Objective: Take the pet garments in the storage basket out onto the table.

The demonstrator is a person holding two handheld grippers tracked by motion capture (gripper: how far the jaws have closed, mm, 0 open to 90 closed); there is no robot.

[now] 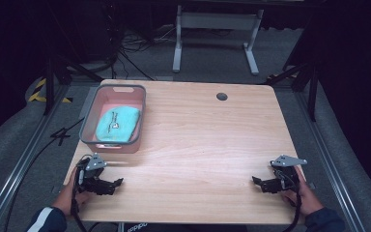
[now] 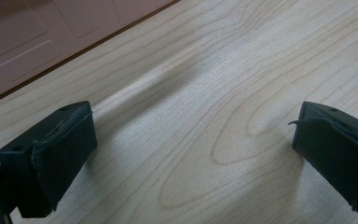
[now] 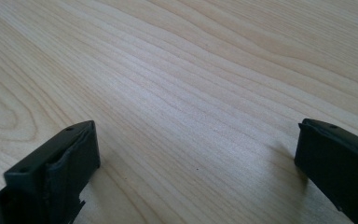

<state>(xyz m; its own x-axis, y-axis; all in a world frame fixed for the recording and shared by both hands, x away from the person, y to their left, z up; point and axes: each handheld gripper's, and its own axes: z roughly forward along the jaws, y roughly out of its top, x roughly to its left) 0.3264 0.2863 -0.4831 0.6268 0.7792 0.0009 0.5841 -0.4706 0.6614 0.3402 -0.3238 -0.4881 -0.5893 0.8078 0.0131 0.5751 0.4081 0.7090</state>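
A pink bin with a grey rim (image 1: 88, 116) stands at the table's left edge. A folded turquoise cloth (image 1: 117, 124) lies inside it. My left gripper (image 1: 117, 184) rests low over the table's front left, just in front of the bin, jaws pointing toward the middle. In the left gripper view the left gripper (image 2: 193, 140) is open over bare wood, and the bin's pink wall (image 2: 42, 37) shows at the upper left. My right gripper (image 1: 257, 182) sits at the front right, pointing inward. In the right gripper view the right gripper (image 3: 196, 149) is open, nothing between its jaws.
The light wooden table (image 1: 198, 145) has a round cable hole (image 1: 221, 96) near its far edge. Beyond the table stand a white desk frame (image 1: 216, 36) and loose cables on the grey floor. Metal rails run along both sides.
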